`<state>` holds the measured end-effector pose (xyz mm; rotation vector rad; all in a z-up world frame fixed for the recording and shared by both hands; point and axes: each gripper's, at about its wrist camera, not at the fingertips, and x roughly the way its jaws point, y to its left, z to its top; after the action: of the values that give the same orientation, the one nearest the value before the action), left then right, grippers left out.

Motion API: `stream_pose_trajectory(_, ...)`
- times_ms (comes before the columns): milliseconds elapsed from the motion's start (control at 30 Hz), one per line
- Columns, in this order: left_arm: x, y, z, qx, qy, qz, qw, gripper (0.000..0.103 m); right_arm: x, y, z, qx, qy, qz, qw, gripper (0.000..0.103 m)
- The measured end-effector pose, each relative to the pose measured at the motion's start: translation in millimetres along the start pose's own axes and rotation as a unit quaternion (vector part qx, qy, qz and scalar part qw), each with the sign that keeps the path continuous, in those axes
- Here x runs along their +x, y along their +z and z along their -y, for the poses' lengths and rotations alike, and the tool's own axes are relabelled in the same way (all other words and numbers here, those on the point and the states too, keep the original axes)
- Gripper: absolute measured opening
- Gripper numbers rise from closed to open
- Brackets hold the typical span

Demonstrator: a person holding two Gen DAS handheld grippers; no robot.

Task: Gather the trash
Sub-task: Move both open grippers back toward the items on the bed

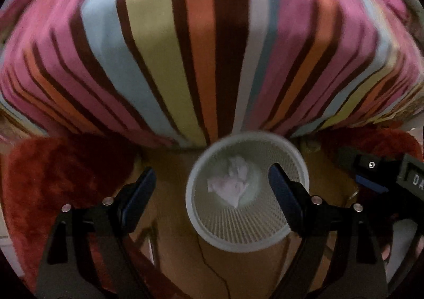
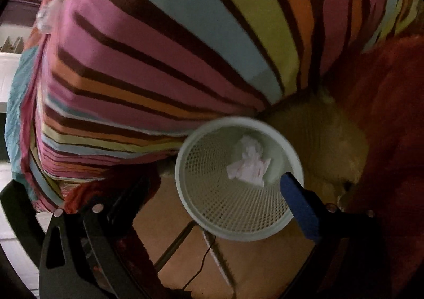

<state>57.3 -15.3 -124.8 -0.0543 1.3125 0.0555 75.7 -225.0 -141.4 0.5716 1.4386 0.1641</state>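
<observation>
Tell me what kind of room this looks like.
Probably a bedroom: a striped bedcover hangs over a bed edge, a red rug lies on the floor, and a mesh bin holds crumpled paper.

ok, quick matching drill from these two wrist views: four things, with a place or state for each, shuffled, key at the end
Things:
1. crumpled paper
2. mesh bin
3. left gripper
4. striped bedding

Places or states:
A. open and empty
B. draped above and behind the bin
C. lying at the bin's bottom
D. standing on the brown floor

Pairs: 1-C, 2-D, 3-A, 4-B
</observation>
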Motion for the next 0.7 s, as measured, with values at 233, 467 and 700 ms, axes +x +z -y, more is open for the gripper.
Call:
stream_pose_trajectory(233,-50.2,9.3,-0.1,-0.004,-0.008,0.106,0.9943,0.084,-51.2,2.2,-17.6,-0.061,-0.003,0.112,0.992,0.095)
stream_pose_trajectory(467,-84.8,26.6,-10.1,-0.024,-0.019,0.187,0.9819,0.084,-83.2,9.6,-47.9,-0.170,-0.024,0.224,0.959,0.095)
stream_pose_trajectory(700,-90.2,53.2,-9.8,0.015,0.007,0.214,0.9767,0.084,-85.3,31.1,-64.7,-0.212,-0.011,0.236,0.948,0.095)
